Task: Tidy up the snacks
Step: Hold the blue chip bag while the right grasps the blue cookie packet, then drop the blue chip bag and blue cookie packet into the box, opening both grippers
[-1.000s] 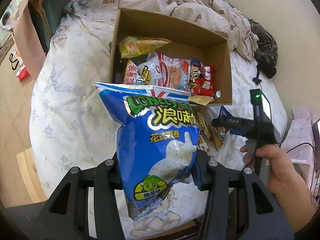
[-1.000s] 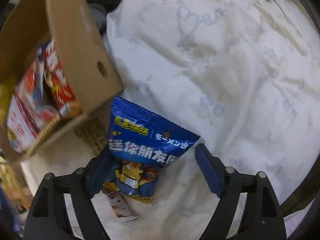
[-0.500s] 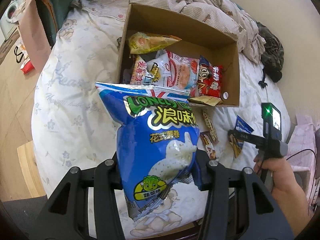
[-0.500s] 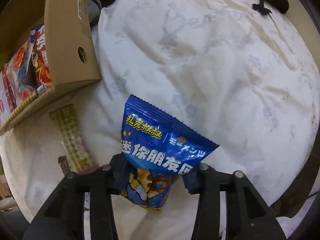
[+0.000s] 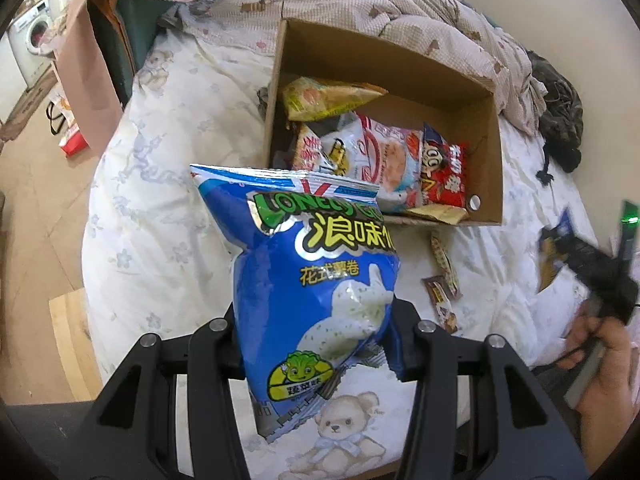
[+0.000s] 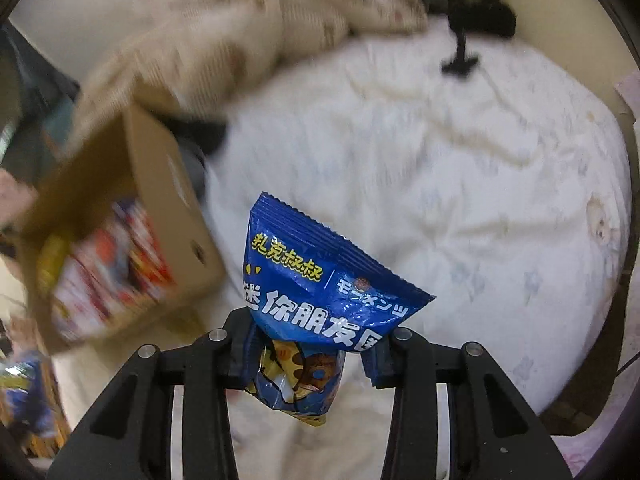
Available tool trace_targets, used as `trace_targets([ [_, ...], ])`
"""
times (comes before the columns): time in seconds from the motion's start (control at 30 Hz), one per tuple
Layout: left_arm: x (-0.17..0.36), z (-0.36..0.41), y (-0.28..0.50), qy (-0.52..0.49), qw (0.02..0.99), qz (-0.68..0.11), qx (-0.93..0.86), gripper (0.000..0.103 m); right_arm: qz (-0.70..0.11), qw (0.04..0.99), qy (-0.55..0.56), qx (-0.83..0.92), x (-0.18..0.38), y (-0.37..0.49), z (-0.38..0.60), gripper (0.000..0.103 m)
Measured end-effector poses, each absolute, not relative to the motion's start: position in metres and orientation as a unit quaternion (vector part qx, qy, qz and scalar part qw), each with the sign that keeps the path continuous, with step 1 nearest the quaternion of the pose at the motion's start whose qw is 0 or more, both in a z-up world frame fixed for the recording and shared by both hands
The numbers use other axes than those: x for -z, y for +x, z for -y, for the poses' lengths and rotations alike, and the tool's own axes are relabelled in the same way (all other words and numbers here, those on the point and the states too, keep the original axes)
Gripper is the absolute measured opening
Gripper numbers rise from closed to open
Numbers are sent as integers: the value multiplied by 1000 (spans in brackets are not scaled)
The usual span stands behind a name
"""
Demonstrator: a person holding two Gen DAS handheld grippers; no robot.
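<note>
My left gripper (image 5: 316, 344) is shut on a large blue chip bag (image 5: 312, 272) and holds it upright above the bed, in front of an open cardboard box (image 5: 486, 152) with several snack packs inside. My right gripper (image 6: 308, 348) is shut on a small blue cookie bag (image 6: 320, 292), lifted above the white sheet to the right of the box (image 6: 168, 184). In the left wrist view the right gripper (image 5: 560, 252) shows blurred at the right edge with that bag. Two small snack bars (image 5: 442, 280) lie on the sheet below the box.
A rumpled beige blanket (image 5: 360, 8) lies behind the box. A dark garment (image 5: 560, 116) sits at the far right of the bed. A pink cloth (image 5: 92, 40) hangs on a chair at left. The wooden floor (image 5: 36, 200) is to the left.
My right gripper closed on the small blue bag and lifted it off the sheet, swinging up and right; its view is now blurred. My left gripper rose slightly, still holding the chip bag.
</note>
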State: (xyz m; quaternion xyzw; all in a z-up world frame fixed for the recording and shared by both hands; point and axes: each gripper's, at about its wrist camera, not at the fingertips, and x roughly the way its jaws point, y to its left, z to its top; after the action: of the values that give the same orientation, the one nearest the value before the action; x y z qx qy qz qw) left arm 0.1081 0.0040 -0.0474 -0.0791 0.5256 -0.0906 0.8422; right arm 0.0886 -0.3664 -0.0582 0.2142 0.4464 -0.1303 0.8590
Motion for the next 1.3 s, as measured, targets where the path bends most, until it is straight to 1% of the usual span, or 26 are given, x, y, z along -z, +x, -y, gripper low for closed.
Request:
trace_targets([
  [0.13,40,-7,105,-72,859,-501,82,45,-387,882,247,111,31,88,370,42],
  [0.23,35,-7,105,-63,870,-483,73,45,-365,890,261,79,20,87,366,42],
  [0.43,24,-4,103,-51,892,-445,66,45,-348,894,281,27,13,88,356,42],
  [0.57,25,8,101,-24,896,-437,78,45,-336,896,290,-2,6,90,349,42],
  [0.67,22,11,103,-23,896,-435,82,45,-331,896,296,-20,2,91,343,42],
  [0.87,9,13,126,-24,895,-437,88,45,-346,896,271,-65,0,117,323,42],
  [1.07,6,36,168,-7,892,-439,104,45,-365,900,216,-103,2,151,286,42],
  [1.17,10,49,186,-4,891,-439,117,47,-387,893,192,-125,12,172,270,43],
  [1.3,27,63,213,-30,875,-457,155,48,-417,879,178,-145,28,197,258,43],
])
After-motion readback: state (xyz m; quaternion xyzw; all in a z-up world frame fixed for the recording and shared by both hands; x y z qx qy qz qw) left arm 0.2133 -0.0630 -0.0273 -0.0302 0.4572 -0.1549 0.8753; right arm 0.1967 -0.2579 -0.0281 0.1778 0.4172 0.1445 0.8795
